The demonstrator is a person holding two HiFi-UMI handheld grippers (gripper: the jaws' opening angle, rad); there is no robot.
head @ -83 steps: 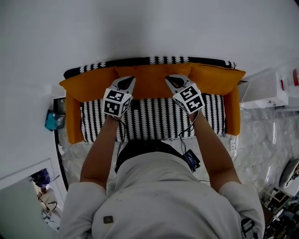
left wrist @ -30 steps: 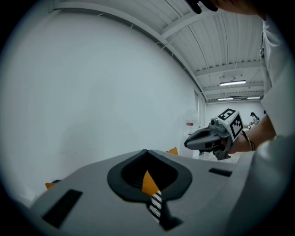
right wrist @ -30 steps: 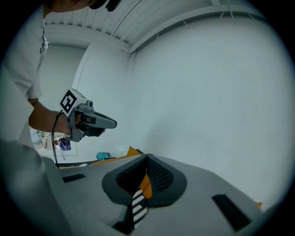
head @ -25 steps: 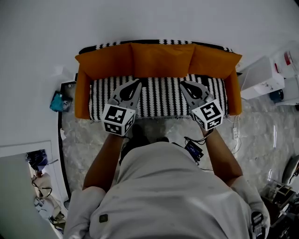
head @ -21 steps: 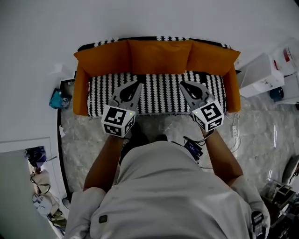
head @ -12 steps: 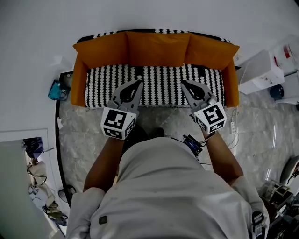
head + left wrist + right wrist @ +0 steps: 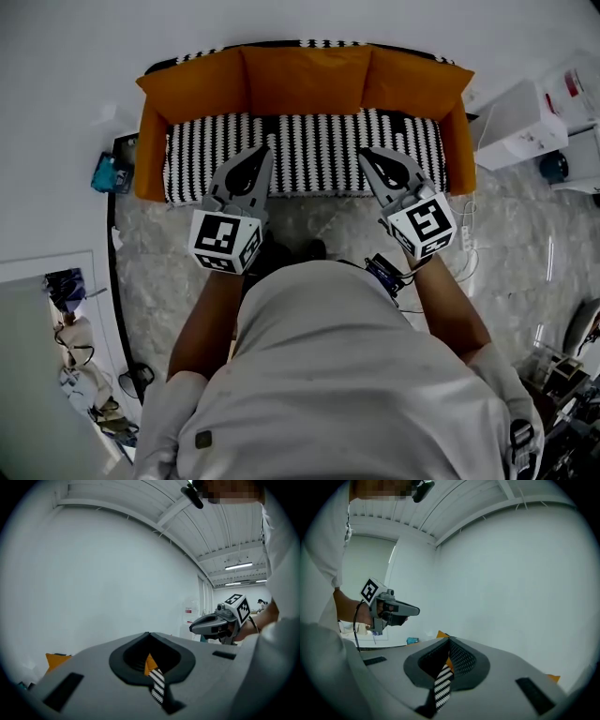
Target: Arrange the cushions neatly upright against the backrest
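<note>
Three orange cushions, left (image 7: 192, 86), middle (image 7: 305, 80) and right (image 7: 412, 82), stand upright side by side against the backrest of a sofa with a black-and-white zigzag seat (image 7: 309, 141). An orange side piece (image 7: 150, 155) closes the seat's left end and another orange side piece (image 7: 459, 150) closes its right end. My left gripper (image 7: 265, 148) and right gripper (image 7: 364, 155) hover over the seat's front part, both shut and empty, well short of the cushions. In the left gripper view the closed tips (image 7: 149, 633) point at the white wall; the right gripper view shows its closed tips (image 7: 449, 638) likewise.
A white box-like unit (image 7: 520, 122) stands right of the sofa. A teal object (image 7: 103, 173) lies by its left end. Cables (image 7: 384, 277) trail on the marbled floor at my feet. A white wall rises behind the sofa.
Both grippers have drawn back from the cushions to the seat's front, and the person has stepped away from the sofa. The cushions stay upright. Both stay shut.
</note>
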